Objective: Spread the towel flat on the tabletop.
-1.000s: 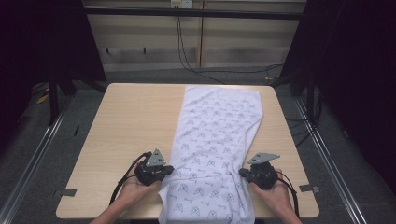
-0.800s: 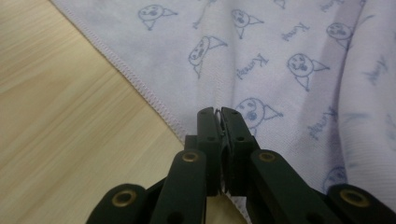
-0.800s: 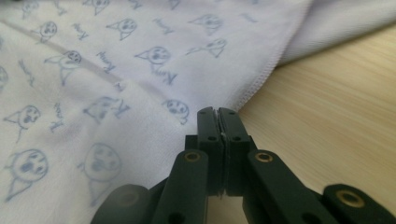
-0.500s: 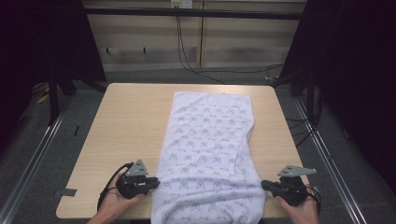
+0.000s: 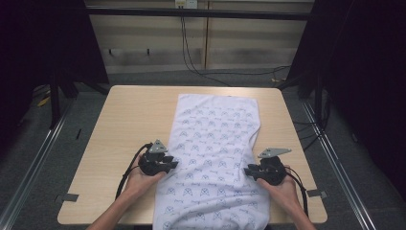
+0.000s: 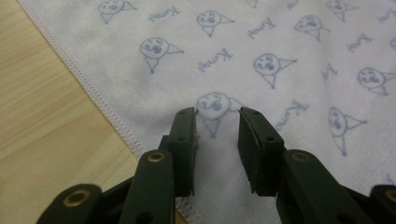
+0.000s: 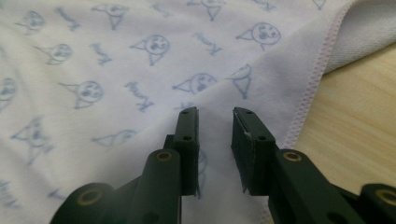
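Bare table (image 5: 129, 120) flanks the flat towel (image 5: 215, 143); nothing stands upright.

— How many cloths do you count?
— One printed towel (image 5: 214, 158), lying between the two claws on one wooden table (image 5: 124, 120).
— And grippers?
— Two: the left gripper (image 5: 168, 165) at its left hem, the right gripper (image 5: 250, 171) at its right hem.

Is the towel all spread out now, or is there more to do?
Mostly done: the towel lies flat along the table. The left tool and right tool have just been opening, nothing between their jaws. Left: its near end hangs over the table's edge.
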A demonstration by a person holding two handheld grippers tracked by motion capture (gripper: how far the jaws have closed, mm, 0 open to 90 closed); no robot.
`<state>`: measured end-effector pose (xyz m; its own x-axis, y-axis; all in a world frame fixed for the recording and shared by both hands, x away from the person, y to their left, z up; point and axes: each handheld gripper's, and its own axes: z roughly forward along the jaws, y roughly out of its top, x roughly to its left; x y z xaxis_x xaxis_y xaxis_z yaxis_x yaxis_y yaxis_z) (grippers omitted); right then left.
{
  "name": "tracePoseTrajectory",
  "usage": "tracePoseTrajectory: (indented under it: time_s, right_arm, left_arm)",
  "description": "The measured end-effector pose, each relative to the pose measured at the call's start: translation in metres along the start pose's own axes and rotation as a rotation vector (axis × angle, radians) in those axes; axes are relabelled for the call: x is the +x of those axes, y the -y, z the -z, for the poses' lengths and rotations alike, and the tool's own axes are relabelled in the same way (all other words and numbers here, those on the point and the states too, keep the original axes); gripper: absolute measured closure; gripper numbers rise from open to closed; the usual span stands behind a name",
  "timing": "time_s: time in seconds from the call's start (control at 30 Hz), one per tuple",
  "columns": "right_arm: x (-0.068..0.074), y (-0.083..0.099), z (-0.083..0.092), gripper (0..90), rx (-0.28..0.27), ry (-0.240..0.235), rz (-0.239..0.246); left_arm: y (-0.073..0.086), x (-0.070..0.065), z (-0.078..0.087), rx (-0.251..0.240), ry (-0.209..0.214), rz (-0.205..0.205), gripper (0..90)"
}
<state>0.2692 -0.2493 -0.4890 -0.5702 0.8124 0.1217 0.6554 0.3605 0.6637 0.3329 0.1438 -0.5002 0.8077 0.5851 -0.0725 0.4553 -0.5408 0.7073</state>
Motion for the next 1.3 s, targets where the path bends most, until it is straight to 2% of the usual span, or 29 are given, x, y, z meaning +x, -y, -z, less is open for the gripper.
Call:
tracePoseTrajectory:
  time_s: [0.03,0.07,0.1,0.13,0.17,0.23,0.3,0.33,0.37,0.4,0.43,0.5,0.53,0.57,0.6,0.63,0.7,0.73,0.77,0.8,0.83,0.87,0.97,1.0,1.07,1.13,1.2,1.23,1.3]
  right_arm:
    - [0.000,0.000,0.000,71.3,0.000,0.000,0.000]
    - [-0.004,-0.002,-0.007,71.1,0.024,-0.001,-0.001]
    - [-0.005,-0.003,-0.010,71.0,0.014,-0.003,0.001]
    - [-0.005,-0.003,-0.010,71.0,0.014,-0.003,0.001]
    - [-0.005,-0.004,-0.012,70.8,0.011,-0.011,-0.011]
    - [-0.003,-0.007,-0.015,69.2,0.010,0.002,-0.001]
    - [0.000,-0.008,-0.016,65.6,0.005,0.011,0.002]
    - [0.002,-0.007,-0.016,65.7,0.010,0.021,0.010]
    - [0.005,-0.005,-0.013,65.6,0.020,0.031,-0.004]
    - [0.010,0.002,-0.007,65.8,0.019,0.037,0.021]
    - [0.013,0.006,-0.004,65.8,0.017,0.043,0.046]
    - [0.016,0.012,0.002,65.0,0.026,0.044,0.030]
    - [0.016,0.016,0.006,64.4,0.023,0.033,0.014]
    - [0.016,0.021,0.009,64.2,0.013,0.023,0.001]
    - [0.016,0.023,0.012,64.5,0.018,0.013,-0.004]
    - [0.016,0.025,0.015,64.7,0.026,0.004,-0.007]
    - [0.017,0.027,0.016,64.6,0.027,-0.002,-0.008]
    - [0.021,0.031,0.019,64.6,0.024,0.003,0.018]
    - [0.021,0.031,0.019,64.6,0.024,0.003,0.018]
    - [0.021,0.032,0.020,64.7,0.025,0.005,0.004]
    - [0.021,0.032,0.020,64.7,0.025,0.005,0.004]
    - [0.023,0.033,0.021,64.6,0.031,-0.003,0.006]
    - [0.027,0.035,0.024,64.6,0.046,-0.008,0.006]
    - [0.033,0.039,0.028,64.7,0.056,-0.029,0.028]
    - [0.040,0.046,0.034,64.7,0.059,-0.042,0.044]
    - [0.042,0.050,0.038,64.7,0.063,-0.050,0.031]
    - [0.045,0.053,0.041,64.6,0.071,-0.068,0.047]
    - [0.047,0.055,0.043,64.6,0.080,-0.076,0.052]
    - [0.050,0.058,0.045,64.6,0.080,-0.087,0.061]
  left_arm:
    - [0.000,0.000,0.000,0.000,0.000,0.000,68.5]
    - [0.005,0.002,0.004,-0.006,-0.020,-0.014,69.7]
    - [0.005,0.002,0.004,-0.006,-0.020,-0.014,69.8]
    - [0.007,0.003,0.008,-0.001,-0.028,0.000,69.8]
    - [0.011,0.004,0.012,0.007,-0.055,0.007,70.3]
    - [0.021,0.007,0.021,-0.013,-0.069,0.026,70.4]
    - [0.028,0.009,0.030,-0.004,-0.072,0.058,70.8]
    - [0.033,0.006,0.035,-0.003,-0.074,0.057,70.8]
    - [0.036,0.004,0.038,-0.005,-0.077,0.050,70.5]
    - [0.041,0.001,0.043,-0.003,-0.071,0.020,66.8]
    - [0.042,0.001,0.044,-0.005,-0.056,0.025,64.4]
    - [0.041,0.000,0.044,-0.002,-0.053,0.025,59.4]
    - [0.039,0.000,0.044,-0.014,-0.038,0.082,59.3]
    - [0.037,0.000,0.046,-0.043,-0.013,0.101,58.0]
    - [0.033,-0.002,0.047,-0.068,-0.010,0.098,59.4]
    - [0.030,-0.003,0.047,-0.073,-0.021,0.079,60.1]
    - [0.028,-0.004,0.044,-0.082,-0.017,0.070,58.5]
    - [0.026,-0.005,0.032,-0.039,-0.020,0.051,58.6]
    - [0.026,-0.005,0.032,-0.039,-0.020,0.051,58.7]
    - [0.027,-0.009,0.025,-0.026,-0.035,0.023,58.9]
    - [0.027,-0.009,0.025,-0.026,-0.035,0.023,58.4]
    - [0.027,-0.012,0.025,-0.007,-0.048,-0.015,58.9]
    - [0.033,-0.019,0.031,-0.018,-0.028,-0.017,58.5]
    - [0.038,-0.024,0.038,0.001,-0.010,-0.035,58.0]
    - [0.042,-0.028,0.040,-0.005,-0.009,-0.028,58.0]
    - [0.048,-0.036,0.049,0.014,0.001,-0.020,57.8]
    - [0.054,-0.045,0.053,0.010,0.017,-0.054,56.0]
    - [0.054,-0.045,0.053,0.010,0.017,-0.054,56.0]
    - [0.059,-0.050,0.061,0.019,0.057,-0.029,56.0]
